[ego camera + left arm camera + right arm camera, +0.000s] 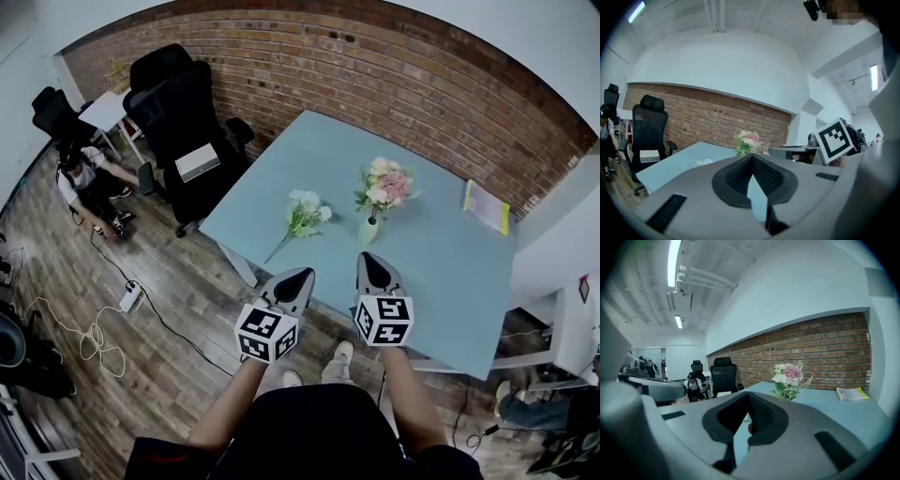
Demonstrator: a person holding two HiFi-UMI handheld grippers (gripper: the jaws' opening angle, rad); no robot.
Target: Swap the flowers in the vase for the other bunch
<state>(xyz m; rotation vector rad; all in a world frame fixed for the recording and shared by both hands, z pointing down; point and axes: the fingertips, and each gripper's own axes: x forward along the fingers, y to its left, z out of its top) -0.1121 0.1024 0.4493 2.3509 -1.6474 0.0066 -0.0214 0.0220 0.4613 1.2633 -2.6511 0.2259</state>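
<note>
Head view: left hand-held gripper (303,274) and right hand-held gripper (367,259), both pressed together and empty, hover at the worktop's (450,262) near edge. The vase (368,231) with the pink bunch (384,186) stands mid-worktop with bare surface around it; the white bunch (305,214) lies beside it, towards the left edge.

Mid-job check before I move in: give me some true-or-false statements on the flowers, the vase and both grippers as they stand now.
1. A pink and white bouquet stands in the vase. True.
2. The other bunch lies on the floor. False: the white bunch lies on the blue table, left of the vase in the head view.
3. One gripper grips a flower stem. False: the left gripper is shut on nothing, short of the table's near edge.
4. The right gripper is shut and empty. True.
5. A yellow book lies on the table near the brick wall. True.
</note>
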